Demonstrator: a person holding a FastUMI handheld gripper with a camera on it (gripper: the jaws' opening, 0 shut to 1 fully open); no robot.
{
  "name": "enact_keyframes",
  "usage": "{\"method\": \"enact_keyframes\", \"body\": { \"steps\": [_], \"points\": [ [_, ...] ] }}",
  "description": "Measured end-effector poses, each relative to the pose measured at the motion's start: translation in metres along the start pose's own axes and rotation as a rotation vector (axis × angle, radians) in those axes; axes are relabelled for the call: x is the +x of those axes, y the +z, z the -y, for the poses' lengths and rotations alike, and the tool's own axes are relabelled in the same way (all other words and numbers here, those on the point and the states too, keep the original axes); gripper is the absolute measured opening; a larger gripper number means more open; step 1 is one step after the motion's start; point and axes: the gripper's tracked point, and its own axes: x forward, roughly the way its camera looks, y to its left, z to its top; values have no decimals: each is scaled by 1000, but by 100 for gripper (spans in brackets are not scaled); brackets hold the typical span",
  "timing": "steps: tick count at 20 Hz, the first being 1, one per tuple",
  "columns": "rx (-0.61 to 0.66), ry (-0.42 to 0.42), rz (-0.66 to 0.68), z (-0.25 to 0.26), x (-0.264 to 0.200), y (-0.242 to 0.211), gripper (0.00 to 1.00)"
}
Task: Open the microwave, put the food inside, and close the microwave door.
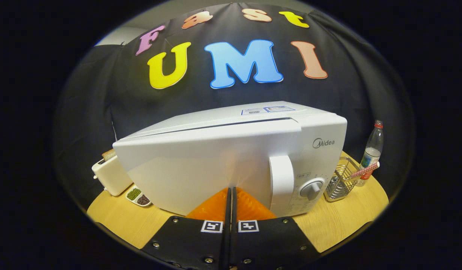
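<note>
Now closed gripper (231,193) against microwave door (201,165)

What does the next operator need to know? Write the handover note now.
Hand-held gripper: fingers shut together, nothing between them, tips at the microwave door, beside its handle.
Microwave stands on the table, with the toaster on one side and the wire basket and bottle on the other.
Done: the door looks shut or almost shut; I cannot tell which, nor whether food is inside.
Left: check the food, press the door fully home, withdraw.
</note>
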Motion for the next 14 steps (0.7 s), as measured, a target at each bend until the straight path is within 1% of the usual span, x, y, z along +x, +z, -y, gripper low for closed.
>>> {"method": "enact_keyframes", "body": {
  "steps": [2,4,6,7,9,10,14],
  "points": [
    [-17,-14,11,1,2,3,1],
    [-7,-31,18,3,8,5,1],
    [27,-40,-4,2,6,3,1],
    [6,-51,3,5,6,5,1],
    [2,-52,22,0,-6,13,1],
    [-10,-60,42,1,-14,19,5],
    [-52,-79,104,-5,-54,37,6]
  ]
}}
